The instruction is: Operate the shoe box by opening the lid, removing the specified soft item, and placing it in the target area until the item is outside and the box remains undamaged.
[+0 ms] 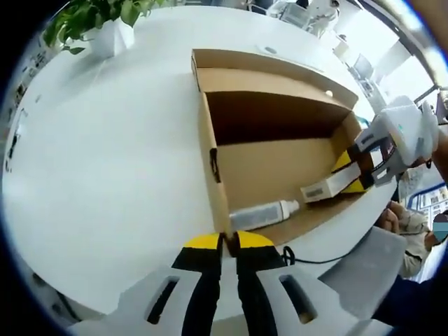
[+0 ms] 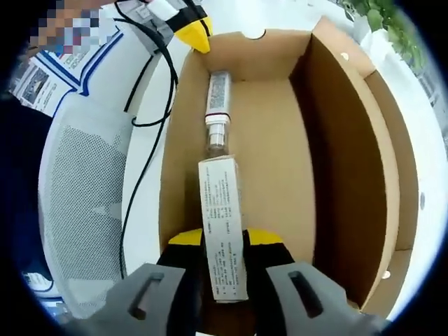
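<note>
Between the right gripper (image 2: 224,241)'s yellow-tipped jaws sits a slim white carton (image 2: 222,224), printed with small text; the jaws stand only as far apart as the carton is wide and press on its two long sides. In the right gripper view its long axis runs straight ahead along the jaws, the far end pointing at the opposite short wall of the shoe box (image 2: 336,140). Seen in the left gripper view, the same carton (image 1: 325,189) lies low over the box floor, one end toward the right gripper (image 1: 358,171) at the box's far end, the other aimed at the near end.

Just beyond the carton's far end lies a clear bottle (image 2: 218,112) with a white cap and a label, on the box floor along the box's long wall, in line with the carton; whether the two touch I cannot tell. In the left gripper view the bottle (image 1: 262,215) rests close behind the near wall.

At the near corner, the left gripper (image 1: 229,243) has its jaws nearly together, pinched on the edge of the shoe box (image 1: 210,140) wall. The box is open on a white table (image 1: 105,175), its lid folded back. A potted plant (image 1: 98,24) stands at the table's far edge, and a black cable (image 2: 150,84) trails across the tabletop.
</note>
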`<action>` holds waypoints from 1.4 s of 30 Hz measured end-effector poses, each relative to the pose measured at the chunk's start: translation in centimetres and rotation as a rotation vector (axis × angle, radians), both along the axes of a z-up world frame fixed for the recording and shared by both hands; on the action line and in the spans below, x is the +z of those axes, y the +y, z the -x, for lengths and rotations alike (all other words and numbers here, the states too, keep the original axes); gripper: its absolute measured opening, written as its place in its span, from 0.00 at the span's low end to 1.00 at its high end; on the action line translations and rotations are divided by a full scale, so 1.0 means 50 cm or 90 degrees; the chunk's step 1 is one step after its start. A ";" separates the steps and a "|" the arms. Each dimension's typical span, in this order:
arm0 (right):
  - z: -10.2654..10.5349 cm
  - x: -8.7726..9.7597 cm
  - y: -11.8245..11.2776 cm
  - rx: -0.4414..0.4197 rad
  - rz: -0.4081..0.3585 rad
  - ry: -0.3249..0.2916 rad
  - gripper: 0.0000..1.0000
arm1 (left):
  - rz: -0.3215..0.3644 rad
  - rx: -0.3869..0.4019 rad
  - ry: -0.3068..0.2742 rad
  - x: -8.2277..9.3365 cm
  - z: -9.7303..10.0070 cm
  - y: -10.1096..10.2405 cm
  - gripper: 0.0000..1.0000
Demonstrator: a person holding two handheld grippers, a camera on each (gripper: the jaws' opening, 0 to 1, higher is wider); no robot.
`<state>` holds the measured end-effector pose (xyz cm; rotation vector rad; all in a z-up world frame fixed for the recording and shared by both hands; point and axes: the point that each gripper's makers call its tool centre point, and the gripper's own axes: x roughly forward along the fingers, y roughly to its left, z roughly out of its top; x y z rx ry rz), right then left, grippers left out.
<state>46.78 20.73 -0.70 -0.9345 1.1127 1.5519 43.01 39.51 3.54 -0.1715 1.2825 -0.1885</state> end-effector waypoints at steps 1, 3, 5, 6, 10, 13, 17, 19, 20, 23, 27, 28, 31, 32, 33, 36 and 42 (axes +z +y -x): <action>-0.002 0.000 0.000 -0.002 0.000 -0.001 0.18 | 0.000 0.002 0.000 0.000 -0.001 0.001 0.03; -0.006 0.000 -0.003 -0.003 0.003 -0.006 0.17 | 0.001 0.004 0.000 -0.003 -0.002 0.003 0.03; -0.013 0.003 -0.006 -0.003 0.002 -0.013 0.17 | 0.001 0.005 0.001 -0.005 -0.004 0.005 0.03; -0.016 0.006 -0.007 -0.005 0.001 -0.012 0.17 | 0.001 0.005 0.001 -0.006 -0.006 0.006 0.03; -0.022 0.025 -0.004 -0.015 -0.014 -0.014 0.17 | 0.003 0.009 0.001 -0.008 -0.008 0.009 0.03; -0.029 0.045 0.000 -0.015 -0.024 -0.022 0.17 | 0.007 0.013 0.000 -0.009 -0.010 0.009 0.04; -0.039 0.082 0.005 -0.018 -0.041 -0.028 0.17 | 0.008 0.017 -0.002 -0.009 -0.009 0.009 0.04; -0.043 0.099 0.004 -0.022 -0.047 -0.028 0.17 | 0.008 0.017 -0.002 -0.009 -0.010 0.009 0.04; -0.045 0.106 0.003 -0.021 -0.049 -0.032 0.17 | 0.008 0.017 -0.002 -0.010 -0.011 0.009 0.04; -0.053 0.126 -0.002 -0.019 -0.052 -0.043 0.17 | 0.009 0.018 0.000 -0.010 -0.011 0.009 0.04; -0.057 0.147 -0.008 -0.018 -0.058 -0.048 0.17 | 0.008 0.018 0.003 -0.011 -0.010 0.009 0.04; -0.057 0.152 -0.010 -0.016 -0.059 -0.051 0.17 | 0.008 0.017 0.004 -0.011 -0.010 0.008 0.04; -0.056 0.166 -0.013 -0.011 -0.059 -0.053 0.17 | 0.006 0.017 0.004 -0.010 -0.008 0.007 0.04; -0.056 0.173 -0.014 -0.010 -0.062 -0.054 0.17 | 0.006 0.017 0.005 -0.010 -0.008 0.007 0.04; -0.057 0.177 -0.015 -0.008 -0.062 -0.055 0.17 | 0.005 0.017 0.005 -0.010 -0.008 0.008 0.04; -0.062 0.197 -0.020 -0.008 -0.065 -0.059 0.17 | 0.005 0.017 0.005 -0.011 -0.009 0.008 0.04; -0.075 0.222 -0.044 -0.015 -0.065 -0.055 0.17 | 0.004 0.019 0.005 -0.012 -0.009 0.009 0.03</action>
